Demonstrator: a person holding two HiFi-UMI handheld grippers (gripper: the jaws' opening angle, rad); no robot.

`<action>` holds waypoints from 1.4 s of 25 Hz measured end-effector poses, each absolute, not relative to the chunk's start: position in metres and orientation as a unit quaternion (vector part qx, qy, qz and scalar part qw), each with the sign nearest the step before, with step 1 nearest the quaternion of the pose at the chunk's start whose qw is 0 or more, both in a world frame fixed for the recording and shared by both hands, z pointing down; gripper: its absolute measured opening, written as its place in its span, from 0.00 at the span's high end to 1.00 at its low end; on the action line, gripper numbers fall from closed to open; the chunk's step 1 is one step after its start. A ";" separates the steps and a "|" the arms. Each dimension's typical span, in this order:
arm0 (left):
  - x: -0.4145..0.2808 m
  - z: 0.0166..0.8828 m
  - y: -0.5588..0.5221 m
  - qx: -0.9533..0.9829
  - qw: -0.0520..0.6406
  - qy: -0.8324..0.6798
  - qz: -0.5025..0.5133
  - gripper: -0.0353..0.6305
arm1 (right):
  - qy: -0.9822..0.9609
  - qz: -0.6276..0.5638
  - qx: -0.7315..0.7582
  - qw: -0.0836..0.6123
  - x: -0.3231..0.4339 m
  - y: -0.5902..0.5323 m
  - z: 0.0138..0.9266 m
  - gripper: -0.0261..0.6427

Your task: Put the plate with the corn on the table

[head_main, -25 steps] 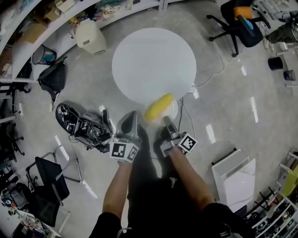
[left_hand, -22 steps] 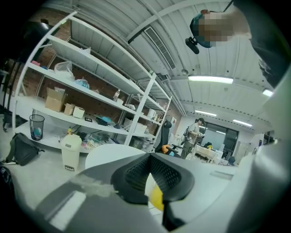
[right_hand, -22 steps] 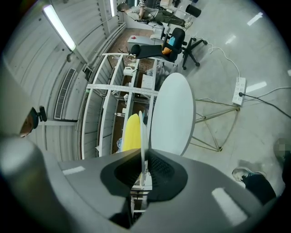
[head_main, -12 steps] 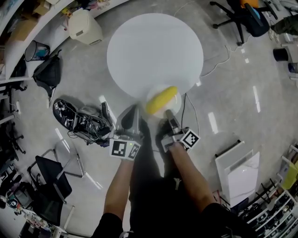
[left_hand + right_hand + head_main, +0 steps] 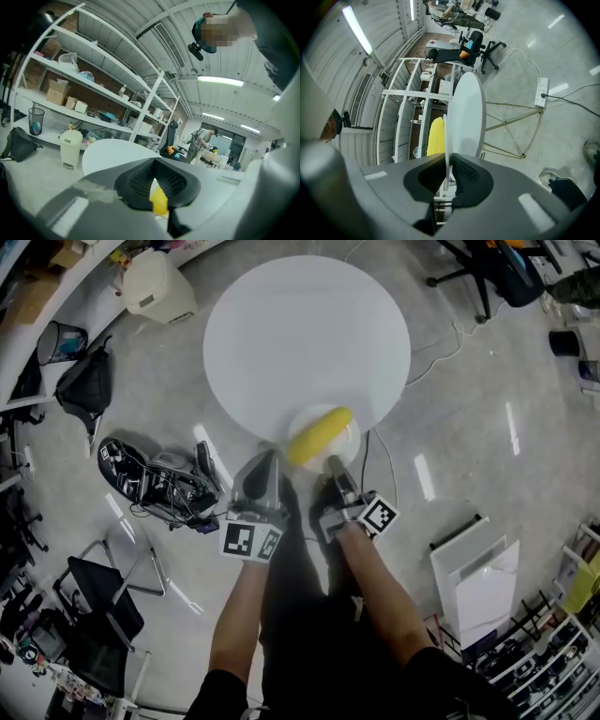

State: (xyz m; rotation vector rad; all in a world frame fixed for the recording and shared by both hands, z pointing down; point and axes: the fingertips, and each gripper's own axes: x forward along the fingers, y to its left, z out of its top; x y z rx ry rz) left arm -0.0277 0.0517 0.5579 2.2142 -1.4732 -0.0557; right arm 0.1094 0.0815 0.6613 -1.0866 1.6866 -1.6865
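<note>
Centre frame, right tool [image 5: 332,466] clamps the plate [image 5: 351,431] bearing corn [image 5: 319,436] by the counter's [image 5: 307,334] lower edge; left tool [image 5: 265,468] closed, empty.

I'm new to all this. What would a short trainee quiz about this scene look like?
1. What is clamped between the right gripper's jaws? A) the rim of the round white plate B) a red cup C) nothing
2. True or false: the yellow corn cob lies on that plate.
3. Fill in: in the head view, the plate overlaps the near edge of the round white ___.
Key: 1 A; 2 true; 3 table.
</note>
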 end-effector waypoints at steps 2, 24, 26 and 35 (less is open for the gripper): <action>-0.028 0.561 0.048 0.809 0.240 -0.537 -0.020 0.94 | 0.617 -0.624 -0.403 0.260 0.109 0.079 0.665 0.91; -0.032 0.571 0.036 0.808 0.254 -0.531 -0.026 0.94 | 0.573 -0.648 -0.434 0.253 0.108 0.078 0.702 0.91; -0.033 0.571 0.035 0.809 0.255 -0.530 -0.027 0.94 | 0.572 -0.647 -0.437 0.251 0.108 0.077 0.705 0.91; -0.039 0.574 0.034 0.808 0.259 -0.529 -0.029 0.94 | 0.550 -0.656 -0.454 0.246 0.105 0.081 0.716 0.92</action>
